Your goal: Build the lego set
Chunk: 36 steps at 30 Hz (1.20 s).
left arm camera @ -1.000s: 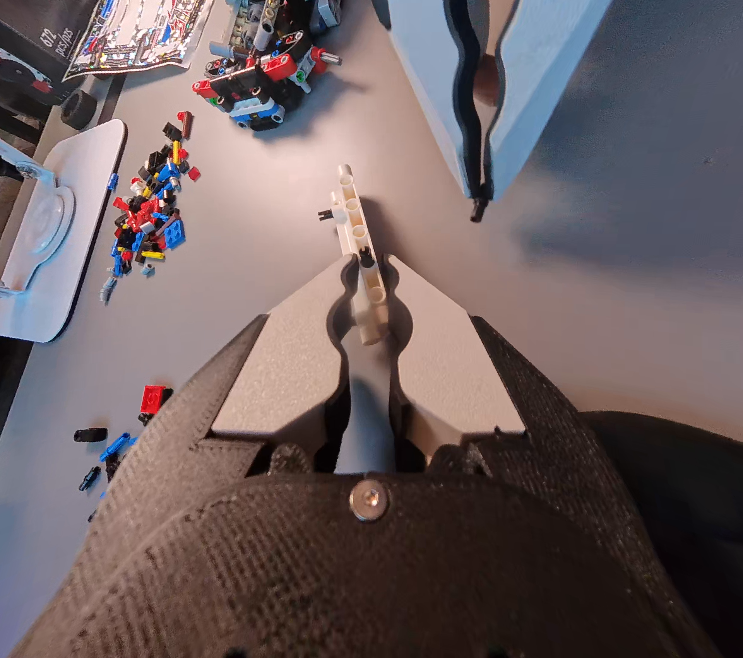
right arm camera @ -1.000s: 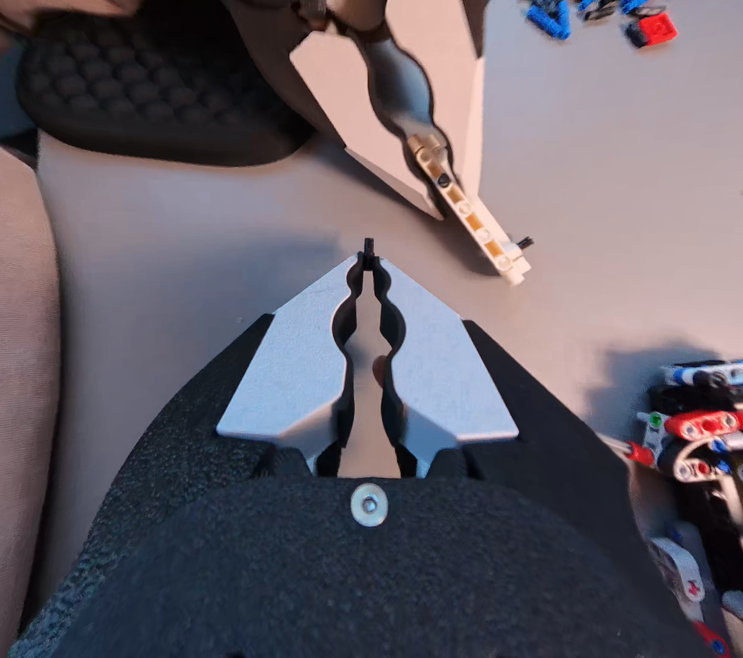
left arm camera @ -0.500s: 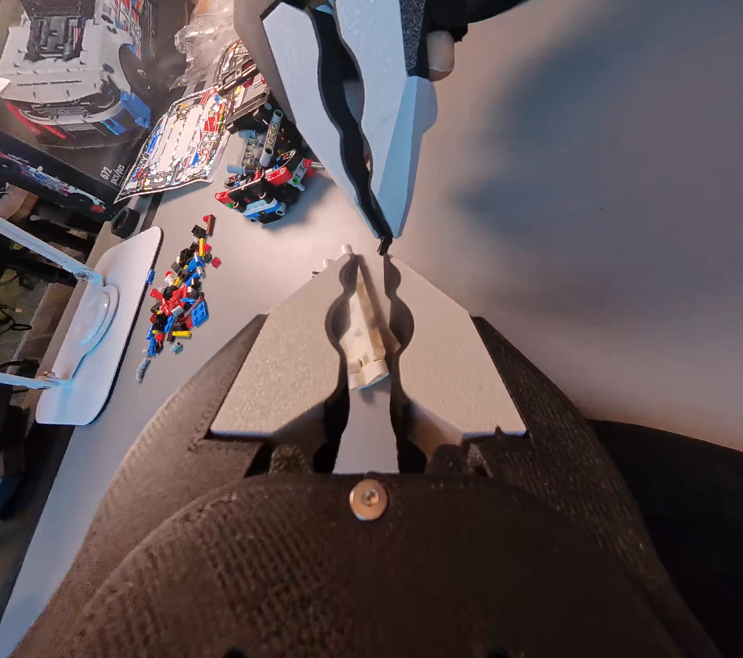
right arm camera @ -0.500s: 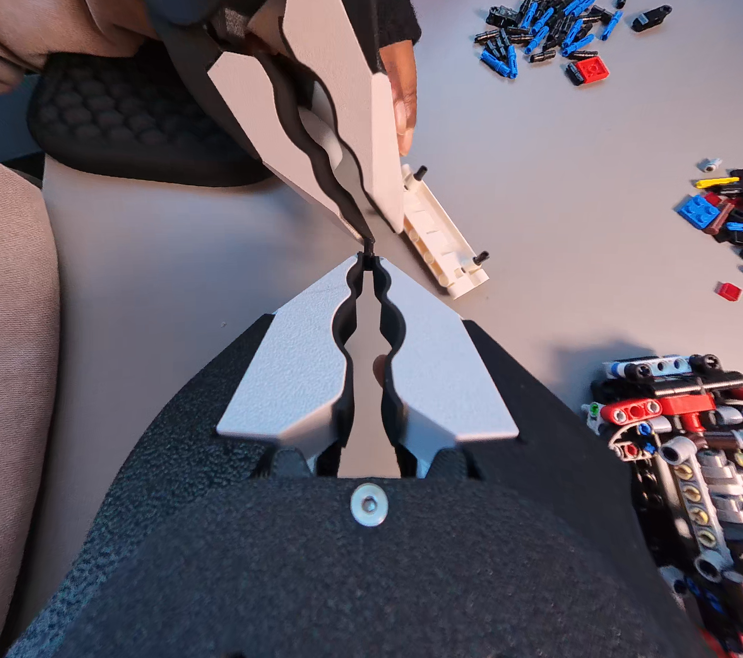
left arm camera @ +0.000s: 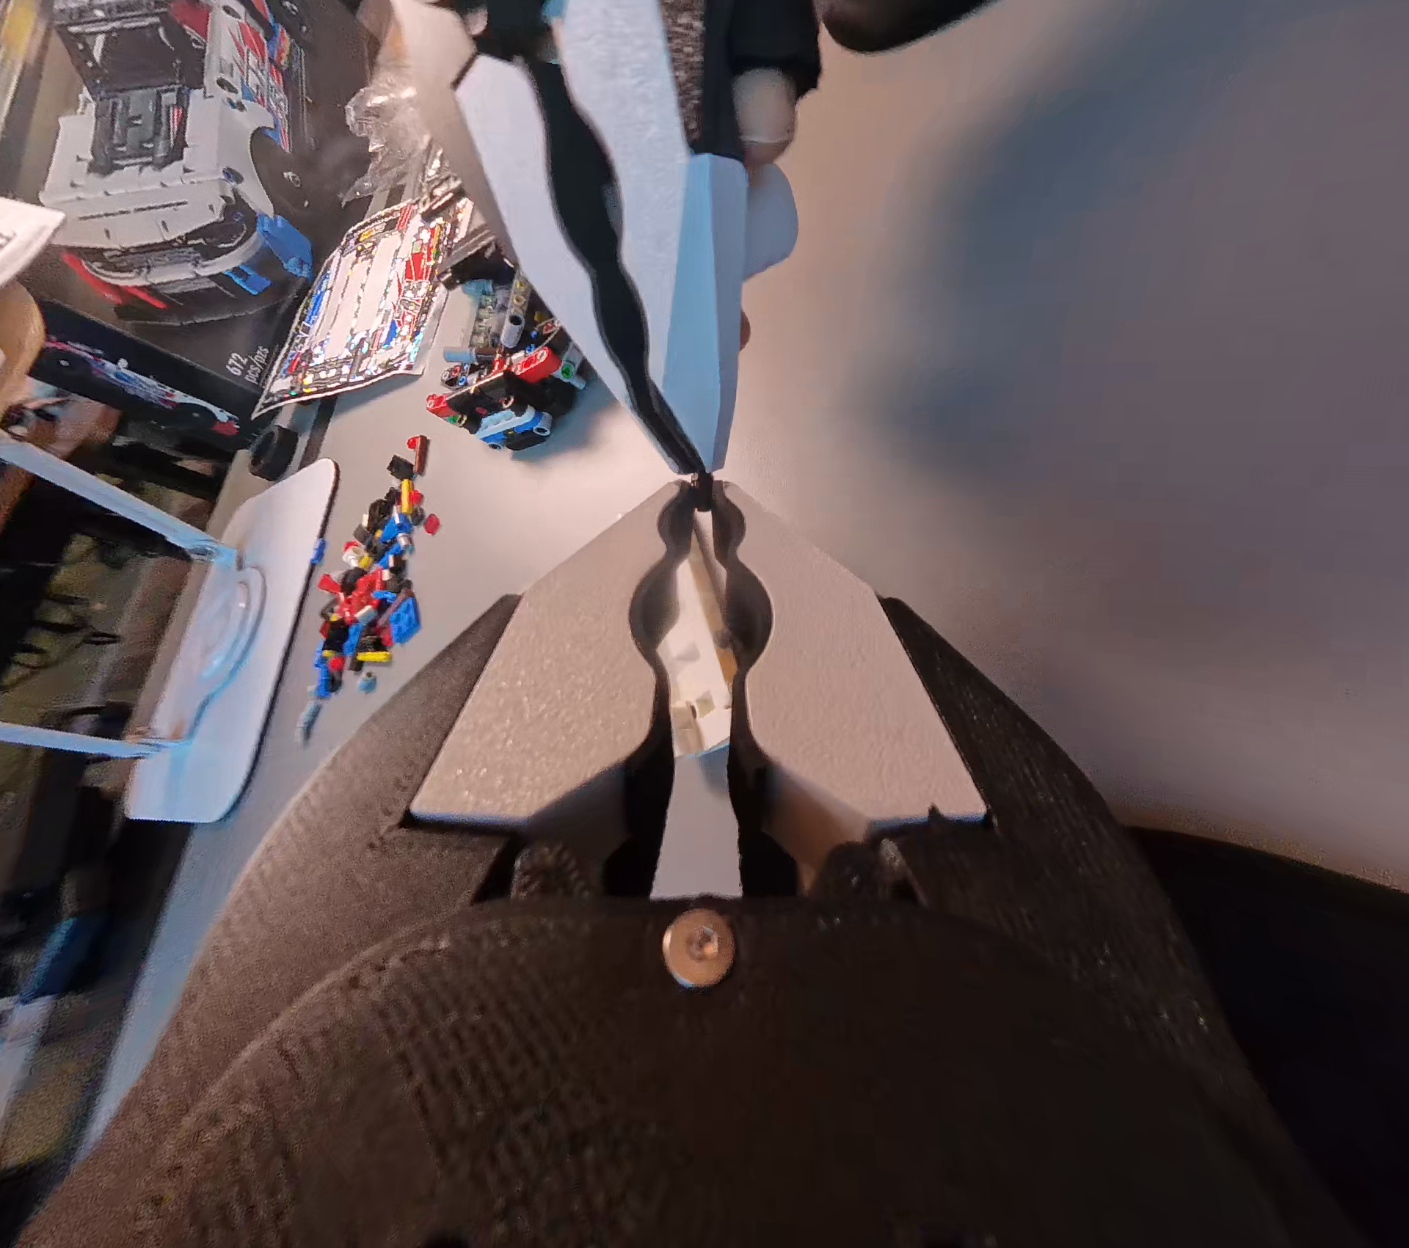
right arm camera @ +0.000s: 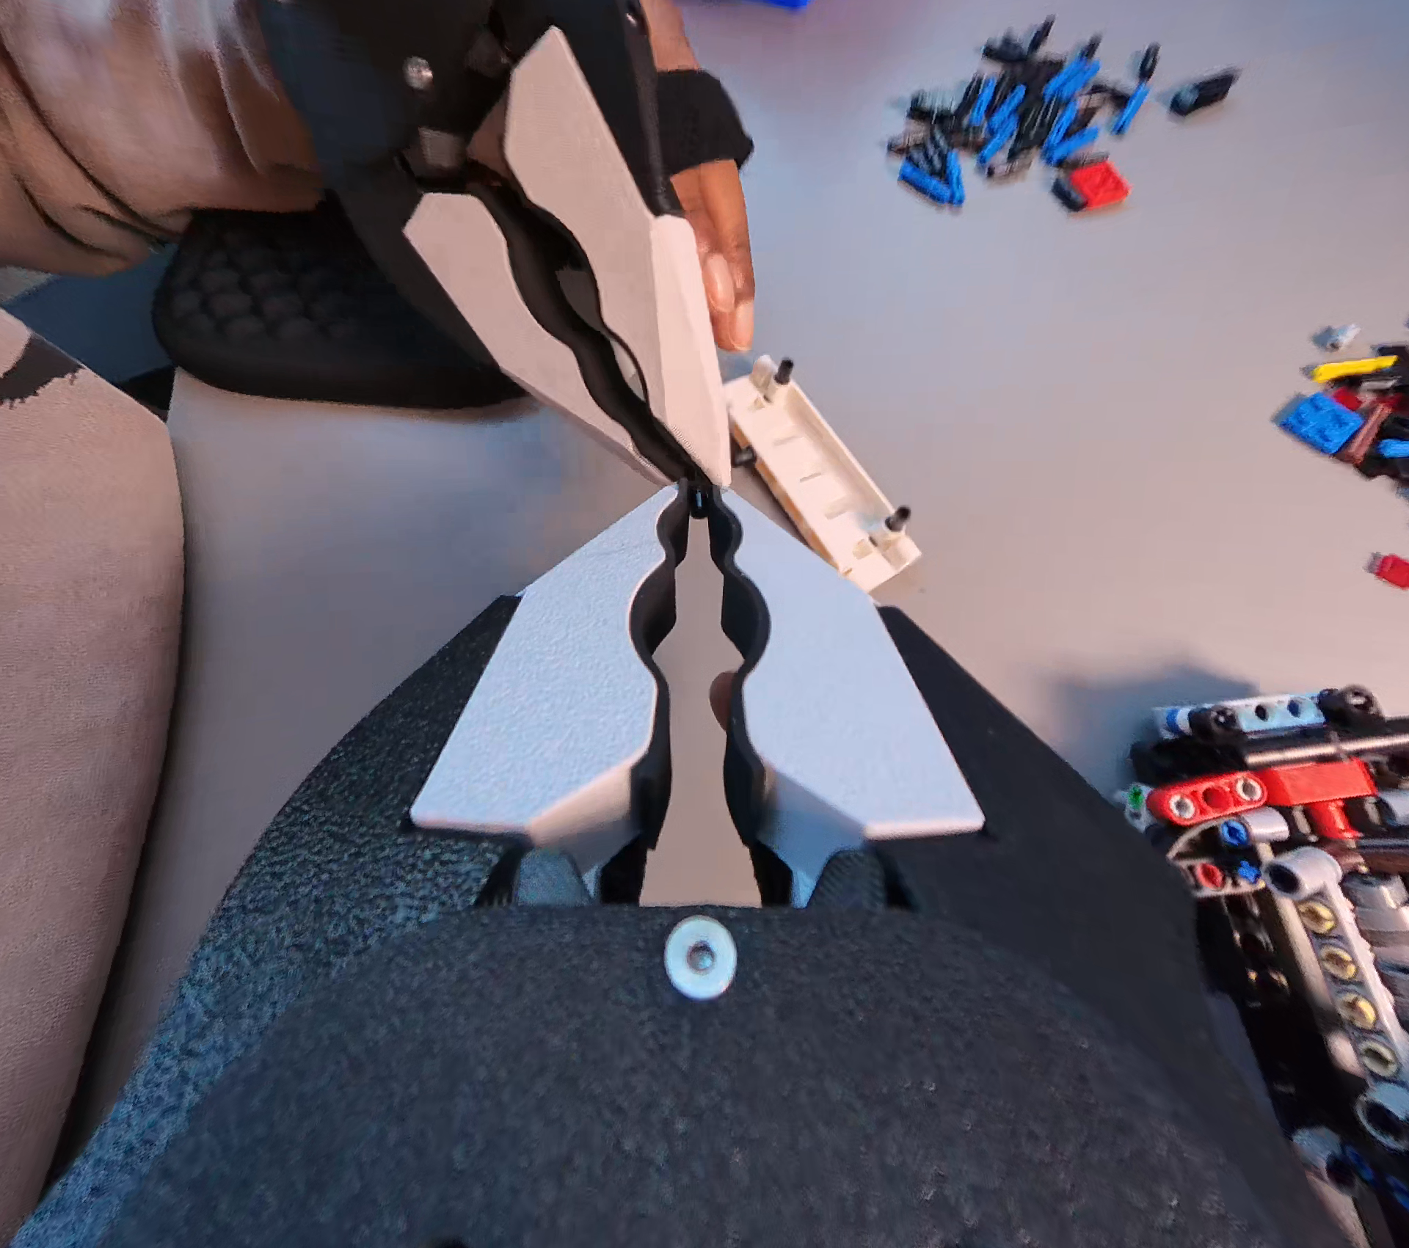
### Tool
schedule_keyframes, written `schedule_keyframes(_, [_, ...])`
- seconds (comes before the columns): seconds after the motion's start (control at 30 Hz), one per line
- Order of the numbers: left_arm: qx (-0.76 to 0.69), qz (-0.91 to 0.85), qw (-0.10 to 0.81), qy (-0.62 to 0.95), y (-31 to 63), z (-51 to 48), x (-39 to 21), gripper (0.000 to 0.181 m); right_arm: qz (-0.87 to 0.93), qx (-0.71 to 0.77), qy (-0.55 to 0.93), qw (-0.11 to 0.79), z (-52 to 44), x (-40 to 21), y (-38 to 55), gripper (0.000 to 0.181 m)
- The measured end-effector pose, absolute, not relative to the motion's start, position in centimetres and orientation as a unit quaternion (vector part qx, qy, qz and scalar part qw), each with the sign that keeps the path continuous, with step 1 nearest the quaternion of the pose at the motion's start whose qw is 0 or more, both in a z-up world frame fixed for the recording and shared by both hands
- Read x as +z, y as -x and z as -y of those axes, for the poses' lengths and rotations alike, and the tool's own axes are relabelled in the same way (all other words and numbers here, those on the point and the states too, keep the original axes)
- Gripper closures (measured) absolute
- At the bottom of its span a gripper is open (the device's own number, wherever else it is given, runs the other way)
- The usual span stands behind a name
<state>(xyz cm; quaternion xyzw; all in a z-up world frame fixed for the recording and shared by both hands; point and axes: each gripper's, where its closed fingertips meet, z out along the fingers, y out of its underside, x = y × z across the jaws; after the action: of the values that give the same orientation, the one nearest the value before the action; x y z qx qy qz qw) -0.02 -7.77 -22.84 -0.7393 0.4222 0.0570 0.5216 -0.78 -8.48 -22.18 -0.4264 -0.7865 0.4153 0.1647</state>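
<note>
Left gripper closed narrow on a white Technic beam, seen in the left wrist view only as a pale strip in the gap between the fingers. Right gripper pinched tight at its very tips on a small black pin. Both held above the grey table, tip to tip, all but touching. In the right wrist view, beam angled from beside the left gripper's tips down toward the near right, two black pins already upright on it, one at each end. Pin just left of the beam's far end, its axis roughly in line with the right gripper's fingers. Likely next: a slight shift right to seat the pin in a beam hole, exact hole hidden. Partly built car model near right, loose blue and black pins far right.
</note>
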Motion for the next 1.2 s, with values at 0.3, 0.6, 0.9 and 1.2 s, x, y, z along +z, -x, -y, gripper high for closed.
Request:
schedule_keyframes(0.3, [-0.196,-0.340,0.582,0.713,-1.9,9.5,-18.9,0.180,0.771,0.492,0.282,0.290,10.2,-18.2,-0.7,0.175])
schedule_keyframes(0.6, [-0.263,-0.365,0.534,0.716,-3.6,11.0,-19.7,0.179,0.808,0.461,0.228,0.288,11.6,-19.0,-2.4,0.178])
schedule_keyframes(0.9, [-0.194,-0.332,0.550,0.741,-1.4,9.5,-19.9,0.168,0.794,0.459,0.269,0.296,9.8,-19.5,-1.8,0.179])
schedule_keyframes(1.2, [-0.035,-0.333,0.441,0.832,3.4,8.3,-26.0,0.138,0.766,0.434,0.350,0.320,5.2,-20.7,-0.6,0.179])
